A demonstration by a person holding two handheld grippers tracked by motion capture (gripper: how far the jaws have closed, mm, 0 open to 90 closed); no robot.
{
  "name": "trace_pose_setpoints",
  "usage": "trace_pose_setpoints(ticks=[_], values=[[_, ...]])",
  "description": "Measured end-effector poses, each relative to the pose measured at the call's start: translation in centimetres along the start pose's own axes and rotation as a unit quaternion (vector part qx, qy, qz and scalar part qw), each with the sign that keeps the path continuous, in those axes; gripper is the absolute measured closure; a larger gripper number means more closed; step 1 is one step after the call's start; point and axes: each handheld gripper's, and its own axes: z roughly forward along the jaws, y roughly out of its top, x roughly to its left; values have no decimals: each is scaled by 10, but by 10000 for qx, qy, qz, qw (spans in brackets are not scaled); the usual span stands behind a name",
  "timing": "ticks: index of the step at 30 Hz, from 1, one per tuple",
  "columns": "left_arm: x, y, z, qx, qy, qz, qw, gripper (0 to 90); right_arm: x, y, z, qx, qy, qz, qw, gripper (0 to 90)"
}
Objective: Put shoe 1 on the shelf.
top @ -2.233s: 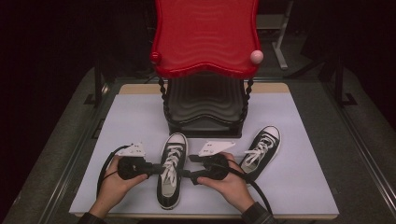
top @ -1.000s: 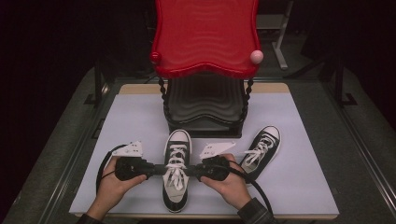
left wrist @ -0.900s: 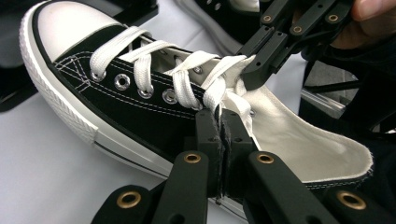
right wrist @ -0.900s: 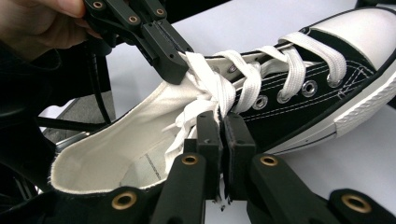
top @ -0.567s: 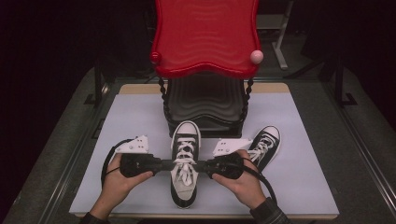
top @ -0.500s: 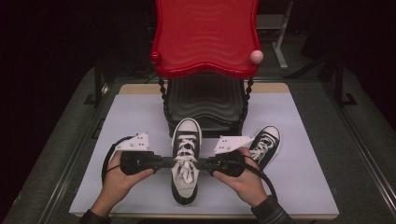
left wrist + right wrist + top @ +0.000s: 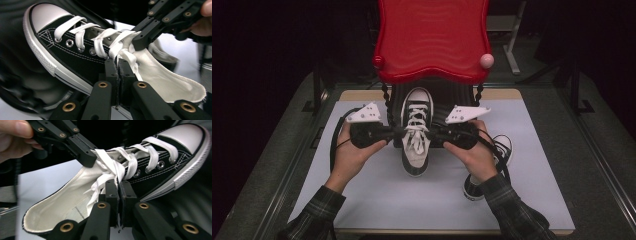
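A black canvas sneaker (image 7: 415,159) with white laces and a white toe cap hangs in the air between my two grippers. Its toe points at the rack. My left gripper (image 7: 399,133) is shut on the sneaker's left upper edge (image 7: 100,63) by the laces. From the other side, my right gripper (image 7: 435,133) is shut on the right upper edge (image 7: 140,180). In the left gripper view my jaws (image 7: 118,67) meet at the lace knot, with the right gripper (image 7: 139,43) across the opening. The right gripper view shows my own jaws (image 7: 118,187) and the left gripper (image 7: 87,158) opposite.
A rack with a red wavy top (image 7: 432,40) and a dark lower shelf (image 7: 452,97) stands at the back of the white mat (image 7: 372,200). The second sneaker (image 7: 504,146) lies on the mat at the right, partly under the right forearm.
Both grippers have lifted the sneaker off the mat and carried it away from the person. Its toe now reaches under the red top.
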Motion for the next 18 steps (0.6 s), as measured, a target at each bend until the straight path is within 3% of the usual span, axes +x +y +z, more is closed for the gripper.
trace_pose_setpoints(ticks=[9,14,18], values=[[31,8,24,-203,662,-158,9975,880,-37,20,27,-42,-613,-160,9980,865],[35,6,33,-263,893,-238,9954,879,-44,19,36,-69,-804,-46,9967,866],[37,5,39,-303,1003,-351,9939,877,-47,17,42,-99,-989,-92,9950,864]])
